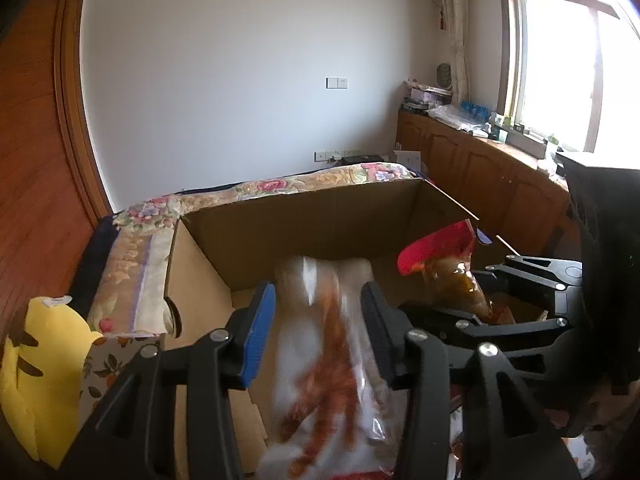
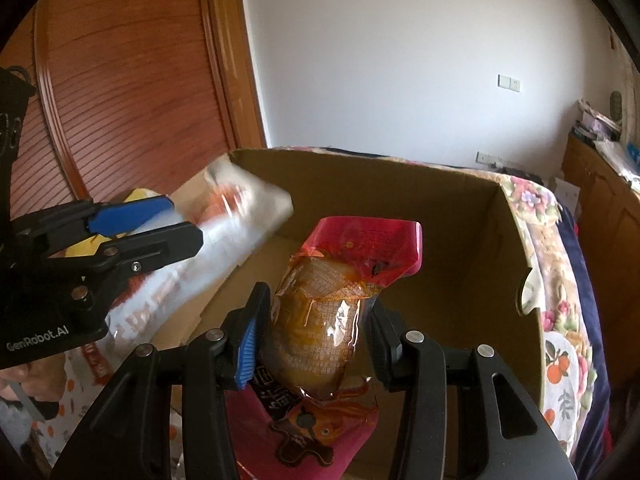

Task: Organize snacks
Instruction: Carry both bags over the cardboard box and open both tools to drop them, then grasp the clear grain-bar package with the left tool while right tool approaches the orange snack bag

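Note:
My left gripper [image 1: 318, 312] is shut on a white snack bag with orange print [image 1: 320, 360] and holds it over the open cardboard box [image 1: 300, 216]. My right gripper [image 2: 316, 320] is shut on a red-topped pouch of brown braised food [image 2: 320, 312], also over the box [image 2: 460, 240]. In the left wrist view the red pouch [image 1: 440, 256] and the right gripper [image 1: 532, 292] are to the right. In the right wrist view the left gripper [image 2: 132, 220] and its white bag [image 2: 224, 232] are at the left, above the box's left wall.
The box sits on a floral-covered surface [image 1: 136, 280]. A yellow plush [image 1: 44, 368] lies at the left. A wooden door [image 2: 120, 80] stands behind. Wooden cabinets [image 1: 480, 164] with clutter run under the window at right.

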`<action>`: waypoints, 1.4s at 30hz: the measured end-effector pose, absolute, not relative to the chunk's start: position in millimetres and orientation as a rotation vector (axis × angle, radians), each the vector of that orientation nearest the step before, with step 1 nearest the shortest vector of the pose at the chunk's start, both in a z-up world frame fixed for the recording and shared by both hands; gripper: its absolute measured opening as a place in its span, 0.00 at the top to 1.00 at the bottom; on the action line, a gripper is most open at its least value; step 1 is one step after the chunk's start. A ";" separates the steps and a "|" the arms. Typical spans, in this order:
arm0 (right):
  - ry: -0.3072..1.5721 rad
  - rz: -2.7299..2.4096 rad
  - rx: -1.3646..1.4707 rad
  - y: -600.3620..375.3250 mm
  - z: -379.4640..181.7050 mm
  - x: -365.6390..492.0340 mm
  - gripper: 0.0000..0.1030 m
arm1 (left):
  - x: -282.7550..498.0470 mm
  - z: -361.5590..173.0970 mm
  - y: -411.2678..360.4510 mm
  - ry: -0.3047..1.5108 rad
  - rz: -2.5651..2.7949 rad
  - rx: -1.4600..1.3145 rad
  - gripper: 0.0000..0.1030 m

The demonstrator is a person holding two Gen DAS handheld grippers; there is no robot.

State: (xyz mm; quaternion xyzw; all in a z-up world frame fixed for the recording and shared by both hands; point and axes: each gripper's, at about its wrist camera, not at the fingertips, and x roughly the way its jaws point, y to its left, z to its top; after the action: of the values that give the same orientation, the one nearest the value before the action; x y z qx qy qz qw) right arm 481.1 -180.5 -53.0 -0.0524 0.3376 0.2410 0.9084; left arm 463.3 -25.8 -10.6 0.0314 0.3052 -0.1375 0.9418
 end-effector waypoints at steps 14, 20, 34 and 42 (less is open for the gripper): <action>0.646 0.484 -0.115 -193.1 -41.3 446.1 0.46 | 424.6 -8.4 -33.8 0.633 -0.272 0.149 0.42; 0.606 0.459 -0.079 -220.0 -29.9 395.9 0.44 | 384.4 1.5 -31.5 0.624 -0.296 0.140 0.31; 0.664 0.391 -0.026 -253.6 -61.7 320.9 0.41 | 313.3 -12.5 -43.1 0.621 -0.304 0.225 0.30; 0.724 0.344 0.047 -266.6 -102.6 297.8 0.32 | 289.7 -45.6 -36.7 0.665 -0.333 0.212 0.30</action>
State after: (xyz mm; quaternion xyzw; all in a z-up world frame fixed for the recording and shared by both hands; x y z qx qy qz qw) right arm 297.8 -266.6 -102.6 0.0230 0.3522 0.1673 0.9206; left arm 289.7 -36.7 -45.6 0.1034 0.3241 -0.1623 0.9262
